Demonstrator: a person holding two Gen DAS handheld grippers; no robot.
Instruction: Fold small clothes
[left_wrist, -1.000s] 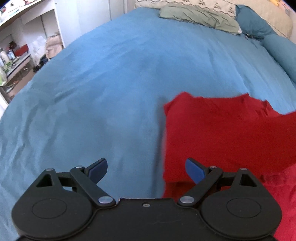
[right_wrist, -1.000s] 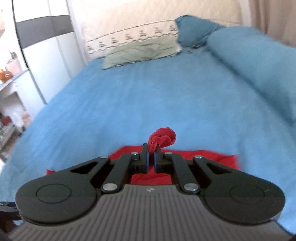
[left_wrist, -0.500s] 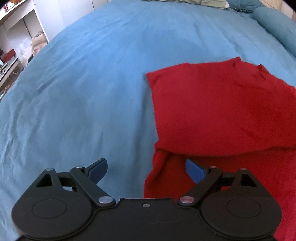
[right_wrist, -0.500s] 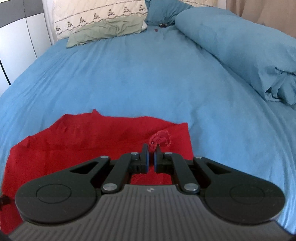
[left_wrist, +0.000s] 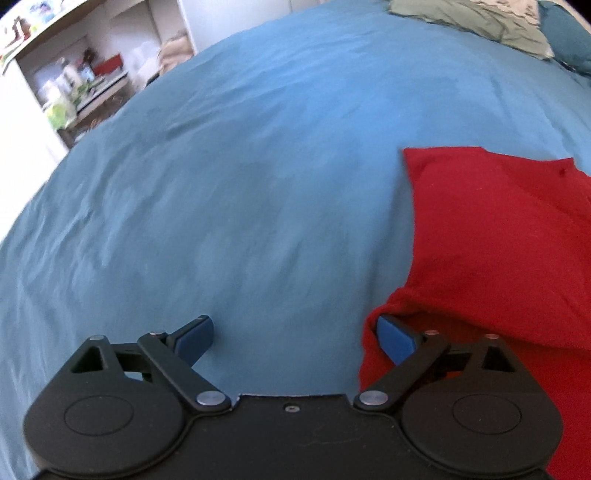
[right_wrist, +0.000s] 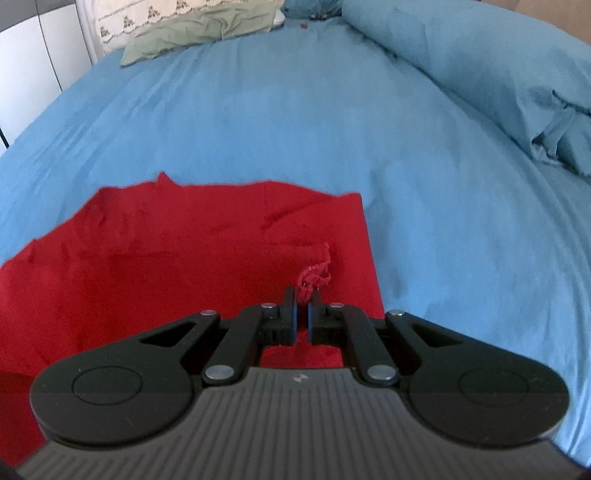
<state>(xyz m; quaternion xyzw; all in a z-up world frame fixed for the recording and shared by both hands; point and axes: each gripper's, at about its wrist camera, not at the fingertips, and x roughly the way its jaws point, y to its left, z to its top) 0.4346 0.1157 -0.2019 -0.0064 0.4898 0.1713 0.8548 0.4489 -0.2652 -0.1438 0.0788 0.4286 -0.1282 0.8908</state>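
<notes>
A red garment (left_wrist: 495, 236) lies folded over on the blue bedspread (left_wrist: 258, 166); it also shows in the right wrist view (right_wrist: 177, 251). My left gripper (left_wrist: 295, 336) is open and empty, low over the bed at the garment's left edge, its right blue pad (left_wrist: 393, 338) against the lower red layer. My right gripper (right_wrist: 302, 299) is shut on a bunched corner of the red garment (right_wrist: 314, 277), held low over the folded cloth near its right edge.
A green pillow (right_wrist: 199, 33) and a patterned pillow lie at the head of the bed. A rolled blue duvet (right_wrist: 498, 81) runs along the right side. Shelves with clutter (left_wrist: 74, 88) stand beyond the bed's left edge.
My right gripper has carried the red corner down and across, laying the cloth lower on the bed. My left gripper has shifted left, so the garment now sits further right in its view.
</notes>
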